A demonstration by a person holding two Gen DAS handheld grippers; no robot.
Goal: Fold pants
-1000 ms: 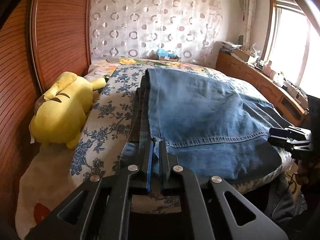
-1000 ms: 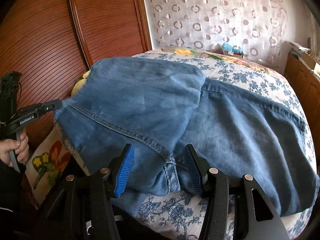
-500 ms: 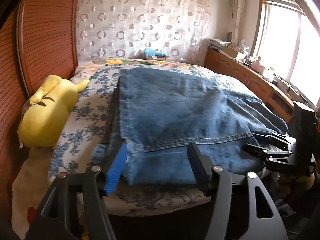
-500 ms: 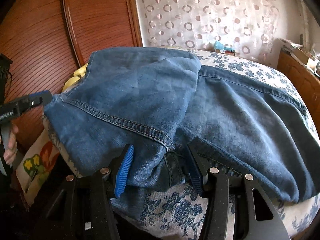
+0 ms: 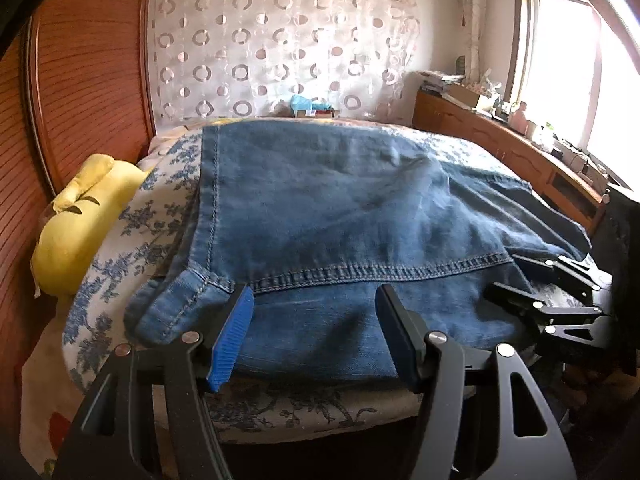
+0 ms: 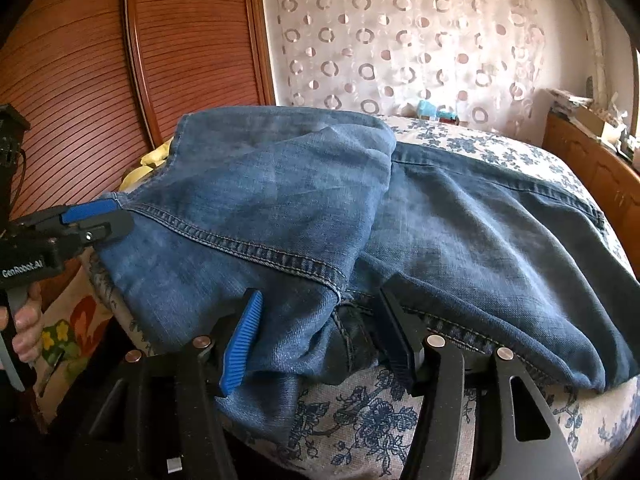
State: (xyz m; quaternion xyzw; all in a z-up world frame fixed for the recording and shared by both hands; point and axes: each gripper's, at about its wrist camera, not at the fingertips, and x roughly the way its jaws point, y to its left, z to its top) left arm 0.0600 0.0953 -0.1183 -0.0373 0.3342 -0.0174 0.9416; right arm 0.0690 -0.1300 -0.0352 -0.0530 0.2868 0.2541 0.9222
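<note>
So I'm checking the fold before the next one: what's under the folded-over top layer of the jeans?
Under the top layer, more of the jeans spreads rightward over the floral bedspread. How the covered denim lies cannot be seen.

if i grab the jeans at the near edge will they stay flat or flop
Likely flop: the jeans already drape and wrinkle over the bed edge. Probably heavyish, being thick stitched denim in doubled layers. The top fold may slide off, since neither open gripper pins it.

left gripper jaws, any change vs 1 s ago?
Yes. The left gripper was shut at the jeans hem; now it is open, the hem lying on the floral bedspread.
</note>
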